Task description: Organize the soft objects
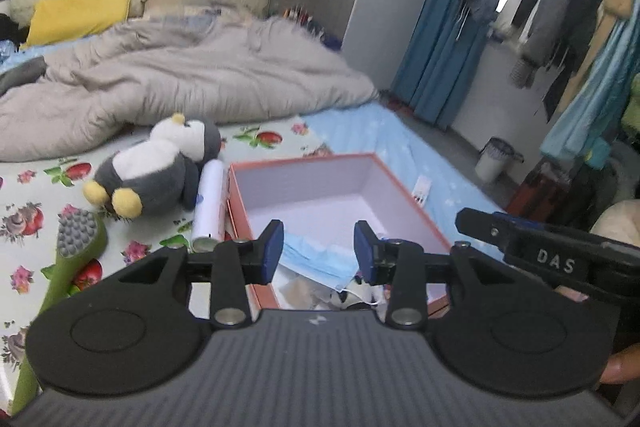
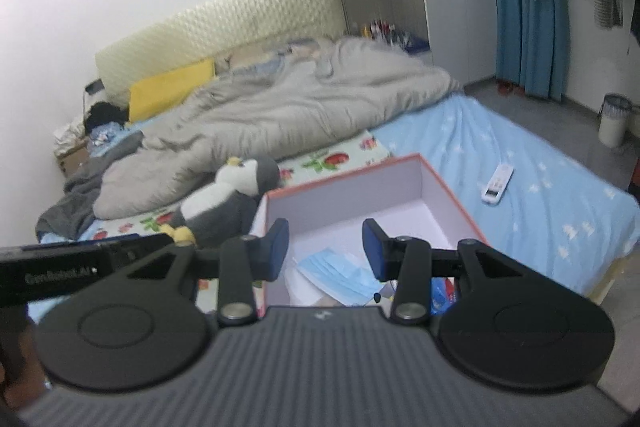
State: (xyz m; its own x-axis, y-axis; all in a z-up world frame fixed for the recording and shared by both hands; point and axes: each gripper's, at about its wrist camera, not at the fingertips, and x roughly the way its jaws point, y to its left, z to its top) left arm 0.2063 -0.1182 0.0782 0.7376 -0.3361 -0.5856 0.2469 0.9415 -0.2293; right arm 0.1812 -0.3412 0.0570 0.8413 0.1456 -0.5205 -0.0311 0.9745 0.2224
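An orange box with a white inside (image 1: 320,183) (image 2: 348,195) stands open on the bed. Blue face masks (image 1: 316,259) (image 2: 340,275) lie at its near end with other small items. A grey and white penguin plush (image 1: 160,171) (image 2: 224,203) lies on its back just left of the box. My left gripper (image 1: 319,247) hovers above the box's near end, open with nothing between its blue pads. My right gripper (image 2: 325,247) hangs beside it over the same end, also open and empty.
A white cylinder (image 1: 208,203) lies between the penguin and the box. A green massage brush (image 1: 76,239) lies at the near left. A rumpled grey duvet (image 1: 200,75) covers the far bed. A white remote (image 2: 497,183) rests on the blue sheet. A bin (image 2: 614,119) stands on the floor.
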